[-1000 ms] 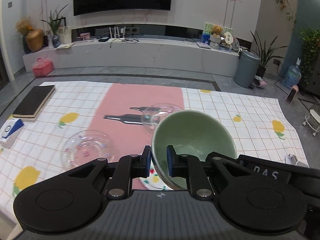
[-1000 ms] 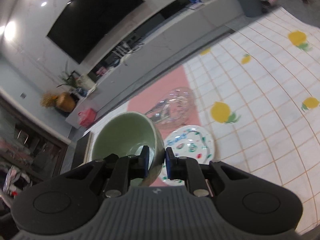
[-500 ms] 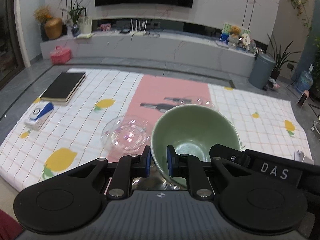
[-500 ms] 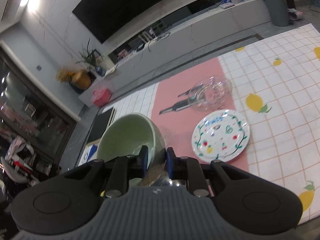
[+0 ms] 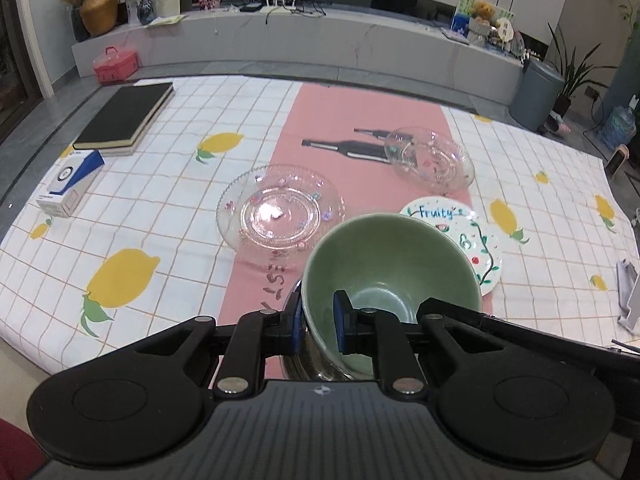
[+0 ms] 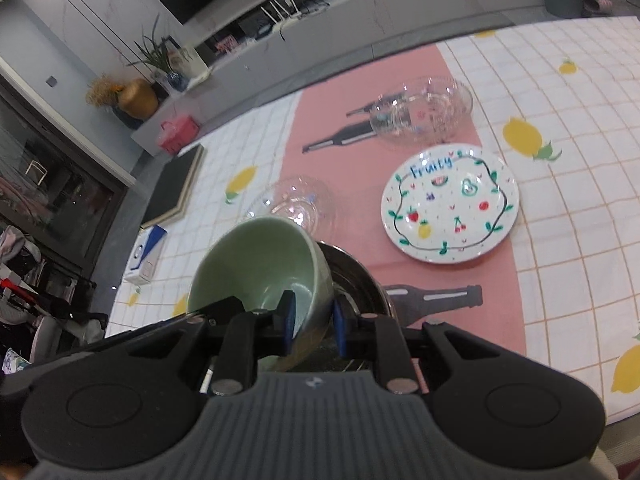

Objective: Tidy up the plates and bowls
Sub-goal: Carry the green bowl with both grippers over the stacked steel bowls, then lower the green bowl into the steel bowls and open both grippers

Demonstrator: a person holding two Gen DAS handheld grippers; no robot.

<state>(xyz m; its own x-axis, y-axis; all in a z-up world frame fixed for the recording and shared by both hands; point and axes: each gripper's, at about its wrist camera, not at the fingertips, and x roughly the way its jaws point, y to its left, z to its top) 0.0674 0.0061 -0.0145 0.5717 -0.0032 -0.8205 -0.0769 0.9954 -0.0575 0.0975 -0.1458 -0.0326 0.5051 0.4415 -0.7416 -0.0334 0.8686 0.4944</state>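
Note:
A pale green bowl (image 5: 384, 264) (image 6: 260, 264) is held by both grippers, one on each side of its rim. My left gripper (image 5: 317, 326) is shut on its near-left wall, and my right gripper (image 6: 312, 326) is shut on the opposite wall. The bowl hangs tilted just over a steel bowl (image 6: 360, 284) (image 5: 296, 360) on the cloth. A clear glass plate (image 5: 280, 210) (image 6: 296, 204) lies left of centre. The white "Fruity" plate (image 6: 450, 202) (image 5: 476, 240) lies to the right. A clear glass bowl (image 5: 430, 158) (image 6: 420, 114) sits behind it.
A checked lemon cloth with a pink runner (image 5: 348, 128) covers the floor. A black book (image 5: 124, 116) and a blue-white box (image 5: 70, 186) lie at the left. A grey bin (image 5: 536, 96) and a low TV bench (image 5: 320, 40) stand beyond the cloth.
Both grippers have carried the green bowl nearer and lower over the cloth. The steel bowl now shows right beneath it, and the glass plate and Fruity plate lie farther ahead.

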